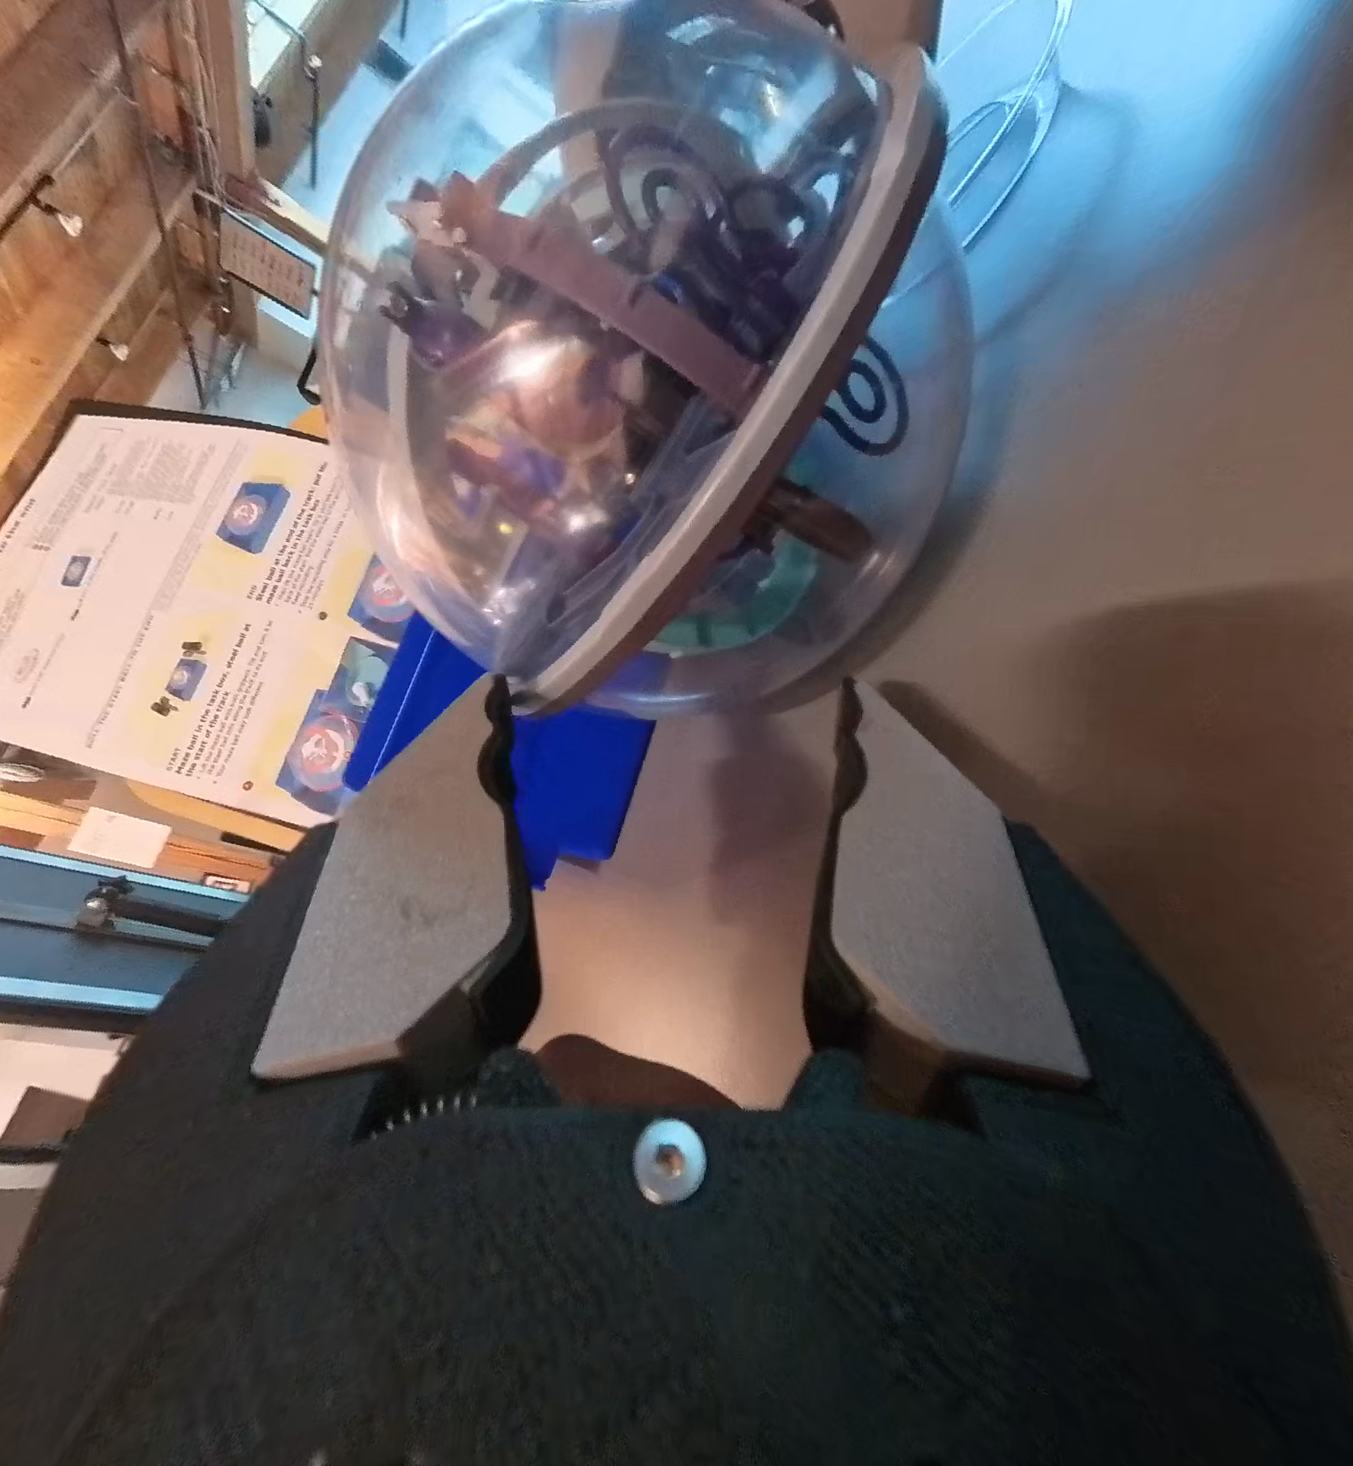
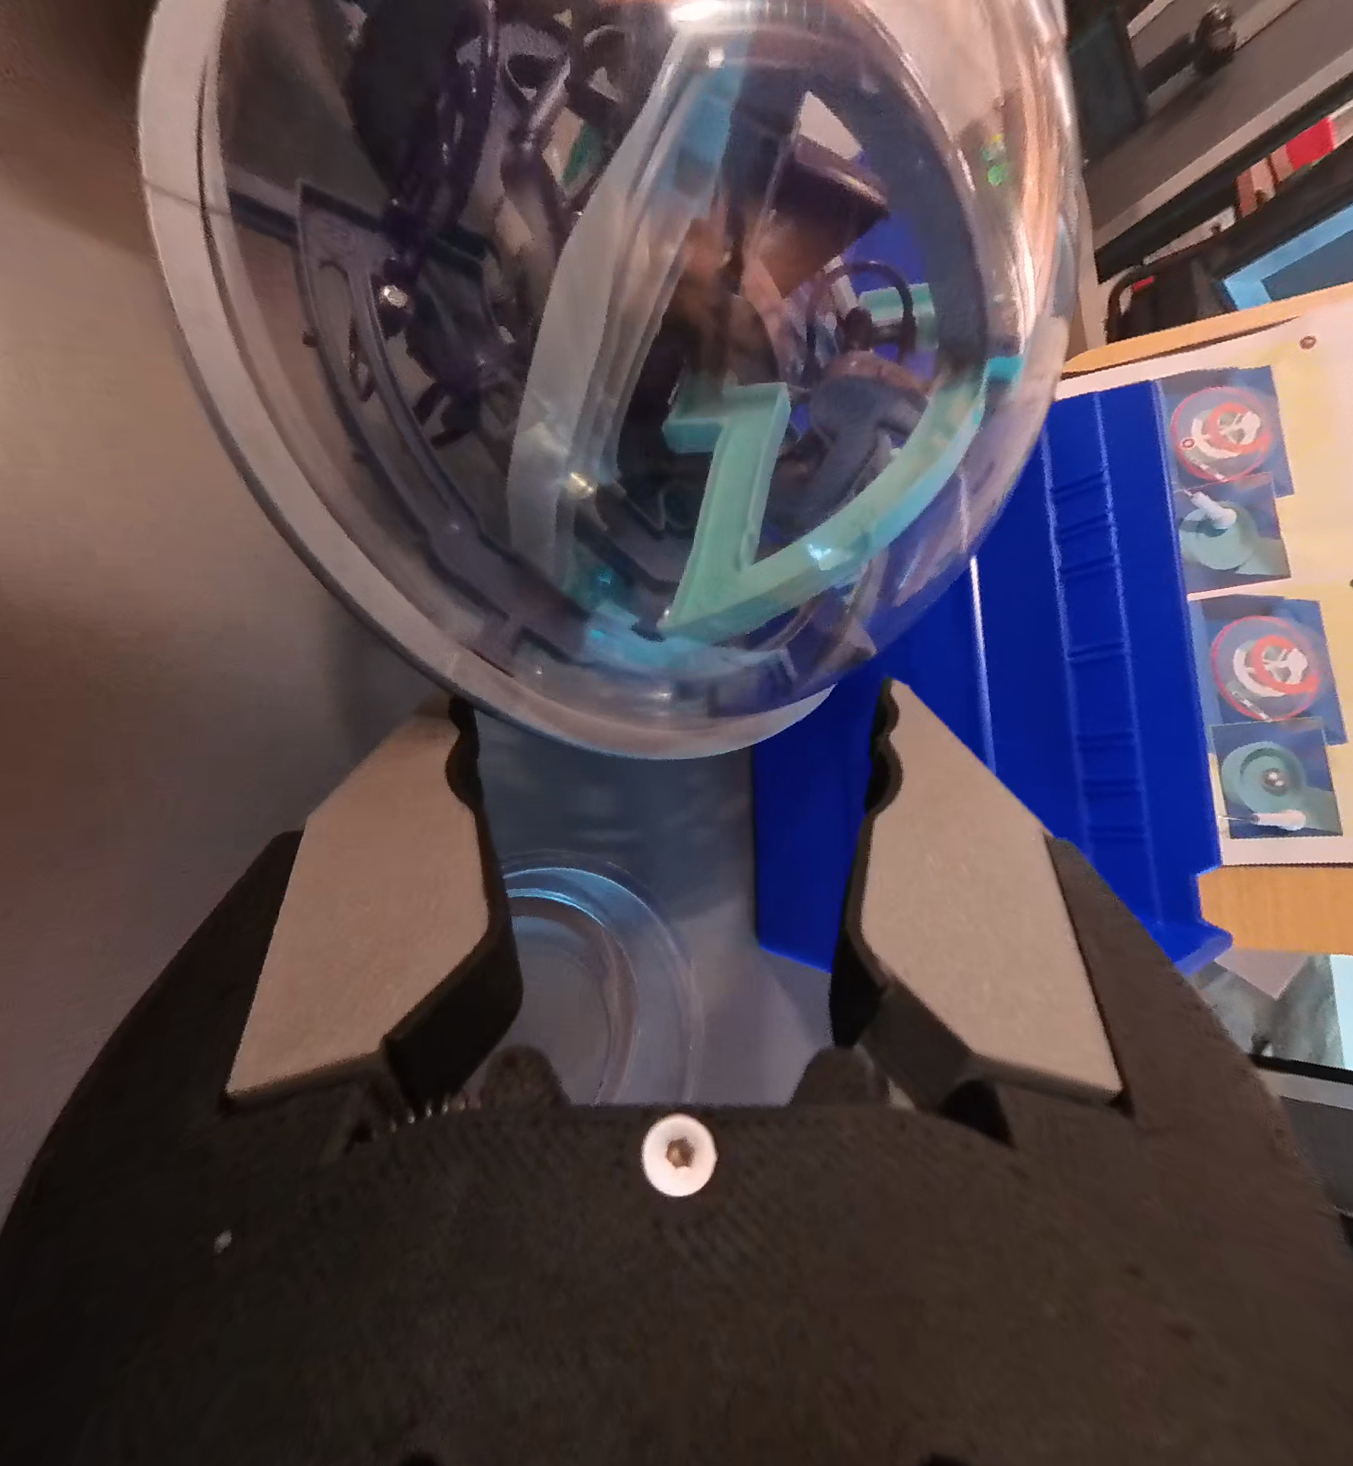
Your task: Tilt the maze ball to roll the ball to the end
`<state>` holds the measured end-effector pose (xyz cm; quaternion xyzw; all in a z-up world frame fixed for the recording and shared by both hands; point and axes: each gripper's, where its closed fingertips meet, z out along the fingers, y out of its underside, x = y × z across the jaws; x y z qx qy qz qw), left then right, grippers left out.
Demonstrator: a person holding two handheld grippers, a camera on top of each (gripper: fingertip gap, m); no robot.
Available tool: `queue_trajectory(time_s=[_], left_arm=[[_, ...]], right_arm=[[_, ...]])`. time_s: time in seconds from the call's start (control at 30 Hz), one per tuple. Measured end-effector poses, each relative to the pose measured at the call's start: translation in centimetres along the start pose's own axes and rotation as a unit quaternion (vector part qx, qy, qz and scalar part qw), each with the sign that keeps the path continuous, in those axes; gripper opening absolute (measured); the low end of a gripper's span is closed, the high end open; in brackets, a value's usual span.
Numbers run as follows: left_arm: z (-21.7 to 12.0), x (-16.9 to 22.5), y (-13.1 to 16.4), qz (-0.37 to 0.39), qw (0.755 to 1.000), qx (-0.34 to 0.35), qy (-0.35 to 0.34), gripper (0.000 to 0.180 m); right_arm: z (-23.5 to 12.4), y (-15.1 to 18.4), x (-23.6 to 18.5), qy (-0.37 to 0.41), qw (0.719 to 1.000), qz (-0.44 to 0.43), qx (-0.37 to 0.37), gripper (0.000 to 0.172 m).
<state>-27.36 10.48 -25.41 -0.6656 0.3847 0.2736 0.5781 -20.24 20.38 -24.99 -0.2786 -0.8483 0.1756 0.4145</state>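
The maze ball point(image 1: 641, 357) is a clear sphere with a pale seam ring and purple, brown and teal tracks inside. It fills the upper middle of both wrist views and is held off its stand. My left gripper point(image 1: 673, 694) grips its lower cap, with one fingertip point(image 1: 499, 702) on the seam ring and the other on the shell. In the right wrist view the maze ball point(image 2: 594, 357) sits at the tips of my right gripper point(image 2: 673, 710). Its jaws stand wide: the left fingertip point(image 2: 461, 730) meets the ring, and a thin gap shows at the right one.
A blue bin point(image 1: 570, 785) point(image 2: 1054, 674) stands behind the ball. Next to it lies a printed instruction sheet point(image 1: 150, 587) point(image 2: 1276, 555). The ball's clear plastic stand point(image 2: 602, 976) lies on the beige table point(image 1: 1133, 476). Wooden shelving point(image 1: 62, 198) is at the far left.
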Motion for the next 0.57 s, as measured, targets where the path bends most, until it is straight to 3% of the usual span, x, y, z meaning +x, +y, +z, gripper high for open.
queue_trajectory(time_s=[0.57], left_arm=[[0.62, 0.08, 0.43, 0.028, 0.999, 0.002, -0.033, 0.082]], right_arm=[[0.20, -0.12, 0.10, -0.001, 0.998, 0.006, 0.069, 0.094]])
